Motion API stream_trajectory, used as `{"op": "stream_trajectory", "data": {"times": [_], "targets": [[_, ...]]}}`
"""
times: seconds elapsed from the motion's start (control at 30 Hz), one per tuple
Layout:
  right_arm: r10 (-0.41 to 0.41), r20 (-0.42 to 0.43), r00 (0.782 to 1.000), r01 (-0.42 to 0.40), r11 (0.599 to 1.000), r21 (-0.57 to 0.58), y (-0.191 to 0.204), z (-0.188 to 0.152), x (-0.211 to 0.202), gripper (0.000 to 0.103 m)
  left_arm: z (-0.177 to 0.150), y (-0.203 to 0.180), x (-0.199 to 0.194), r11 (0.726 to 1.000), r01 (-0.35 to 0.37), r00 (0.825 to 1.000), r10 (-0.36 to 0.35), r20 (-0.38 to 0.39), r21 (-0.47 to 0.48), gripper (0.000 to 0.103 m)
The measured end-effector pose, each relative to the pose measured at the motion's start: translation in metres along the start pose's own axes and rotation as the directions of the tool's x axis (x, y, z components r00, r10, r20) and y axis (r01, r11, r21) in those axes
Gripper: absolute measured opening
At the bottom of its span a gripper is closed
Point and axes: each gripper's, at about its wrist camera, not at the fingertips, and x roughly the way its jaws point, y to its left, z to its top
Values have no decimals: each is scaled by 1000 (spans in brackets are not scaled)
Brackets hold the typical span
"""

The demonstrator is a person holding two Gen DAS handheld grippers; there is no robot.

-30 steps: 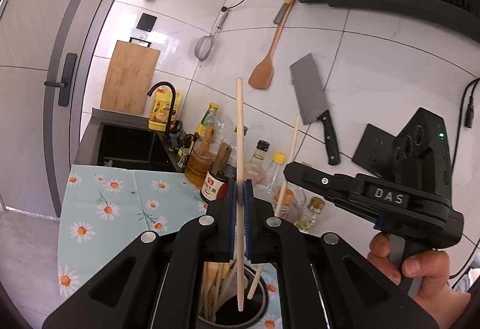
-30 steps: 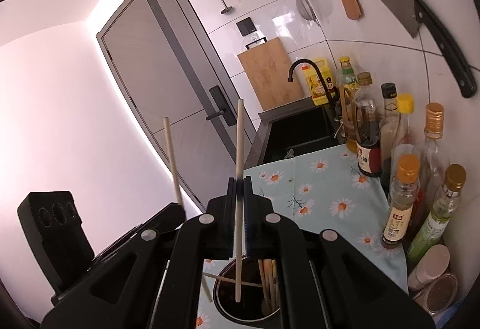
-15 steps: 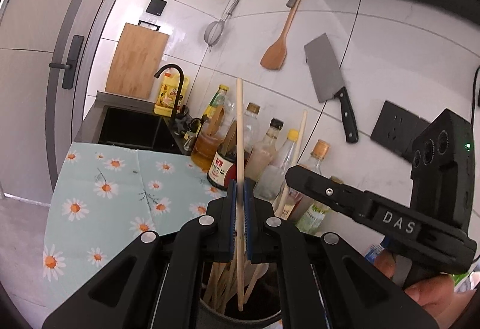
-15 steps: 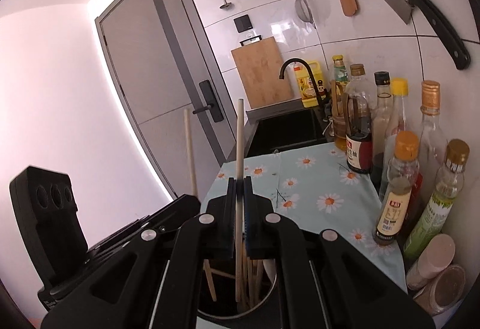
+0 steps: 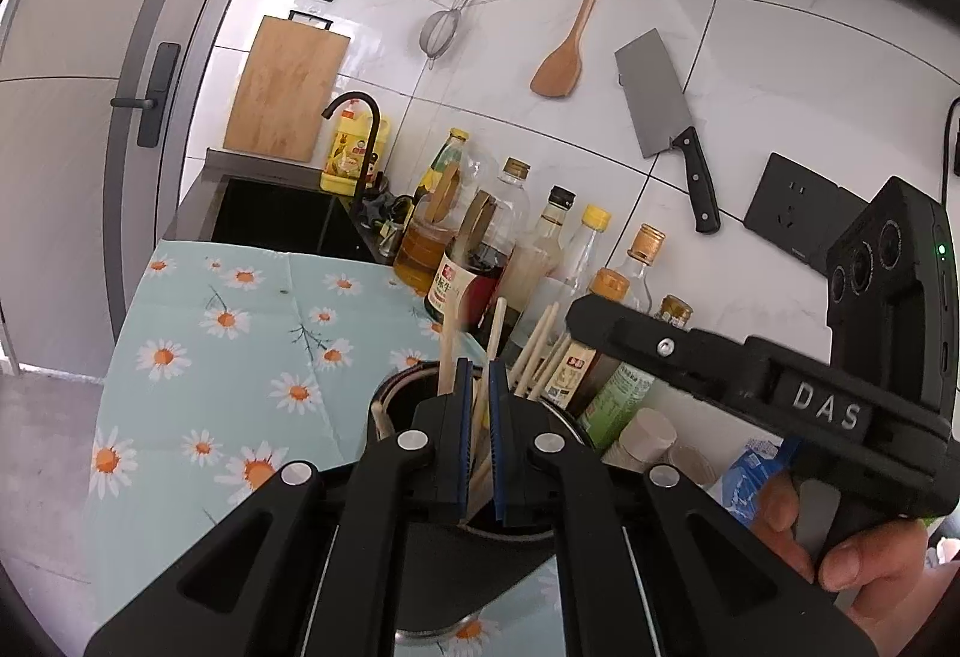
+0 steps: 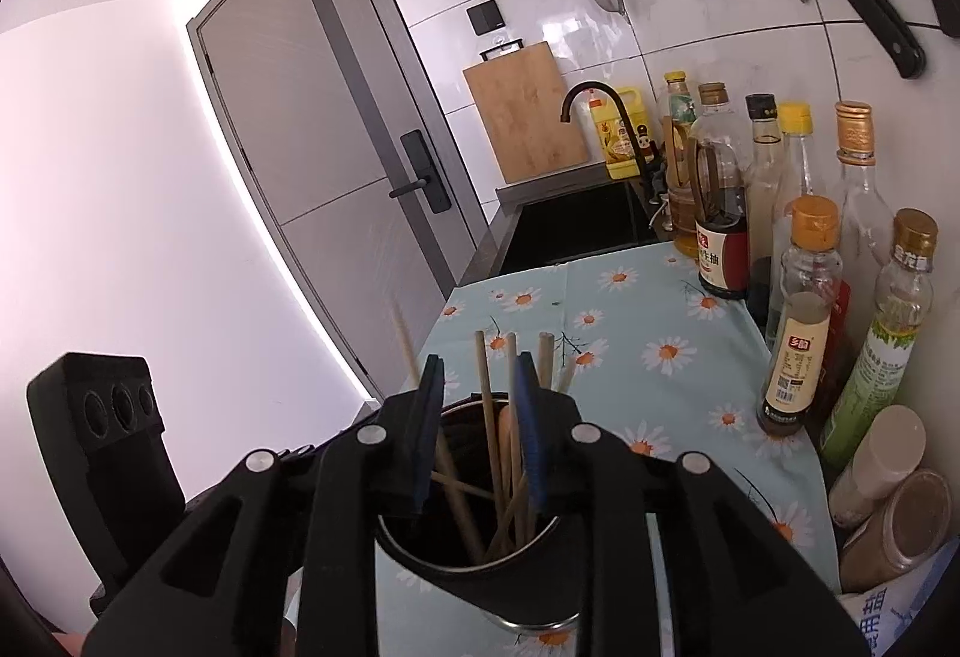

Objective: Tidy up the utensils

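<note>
A dark metal holder (image 6: 468, 573) with several wooden chopsticks stands on the daisy-print cloth, right under both grippers. My right gripper (image 6: 480, 360) hangs over its mouth. Its jaws are opening, and the blue pads (image 6: 427, 417) touch none of the chopsticks (image 6: 487, 417) standing between them. My left gripper (image 5: 480, 364) is over the same holder (image 5: 390, 393), its pads a chopstick's width apart. A tilted chopstick (image 5: 495, 321) runs down through that narrow gap. The right tool's body (image 5: 750, 387) and the hand holding it (image 5: 870, 555) are at the right.
A row of sauce and oil bottles (image 6: 798, 309) lines the tiled wall on the right, with small jars (image 6: 882, 465) nearer. Behind the cloth (image 6: 630, 309) lie a black sink (image 6: 576, 231) and tap. A cleaver (image 5: 660, 99), a wooden spatula (image 5: 561, 63) and a cutting board (image 5: 282, 93) are on the wall.
Both grippers have sunk down onto the holder. The right jaws have spread and its chopstick now stands among the others. The left gripper's chopstick sits much lower and leans.
</note>
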Motion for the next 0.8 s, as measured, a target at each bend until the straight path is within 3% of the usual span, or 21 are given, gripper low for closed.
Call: {"op": "stream_trajectory", "data": {"times": [0.1,0.4,0.57,0.77,0.8], "targets": [[-3,8,1000,3,1000,7,0,0,-8,26,-1,-1,-7,1000,-4,1000,4,-3,-6,23],[-15,23,1000,15,1000,9,4,-1,-35,26,-2,-12,-32,1000,-7,1000,7,4,-5,23],[-21,29,999,20,1000,15,7,-2,-55,34,0,-23,-53,1000,-12,1000,11,9,13,32],[-37,44,998,38,999,-20,14,-5,-90,60,-1,-46,-88,995,-42,999,40,25,94,48],[-38,50,998,40,999,-22,14,-7,-97,64,-2,-51,-94,994,-46,999,44,23,104,55]]}}
